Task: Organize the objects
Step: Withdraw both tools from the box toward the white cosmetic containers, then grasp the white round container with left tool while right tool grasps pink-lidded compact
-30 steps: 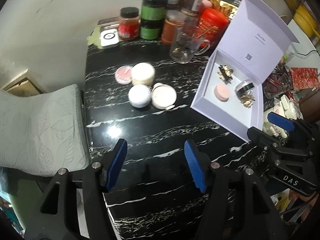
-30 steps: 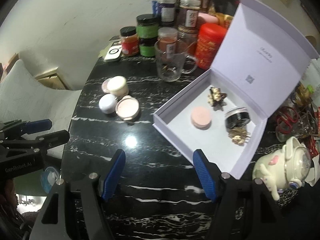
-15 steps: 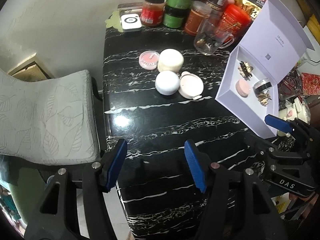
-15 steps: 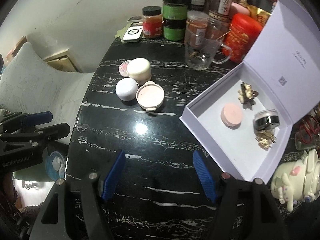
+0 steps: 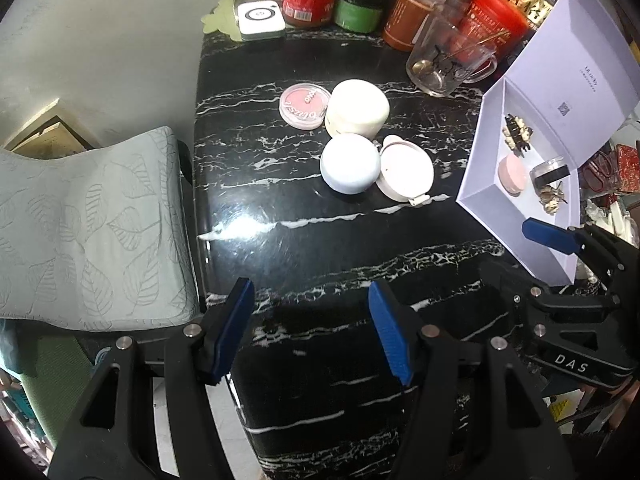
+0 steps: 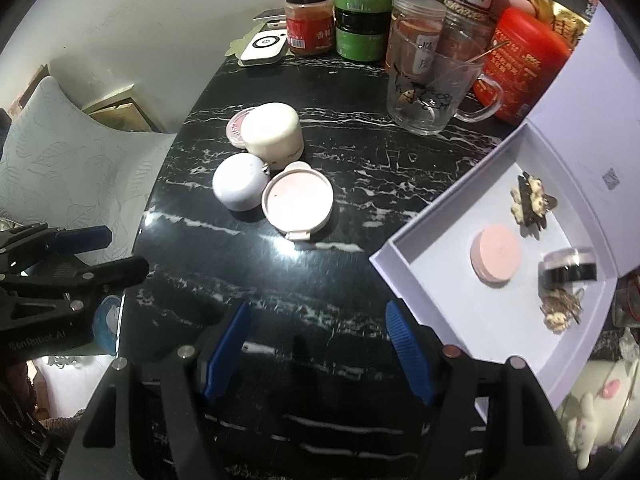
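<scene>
Both the left gripper [image 5: 312, 332] and the right gripper [image 6: 318, 350] hang over the black table [image 6: 360, 168] with jaws wide apart and holding nothing — four little round pots [image 6: 276, 168] sit bunched together, left of the open white box [image 6: 460, 280].

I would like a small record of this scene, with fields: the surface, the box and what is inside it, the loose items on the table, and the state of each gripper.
surface: black marble table
box: white box, lid open
inside box: pink puff, small black jar, two hair clips
loose items: cream jar, white round case, pink compact, blush pan
left gripper: open, holds nothing
right gripper: open, holds nothing
</scene>
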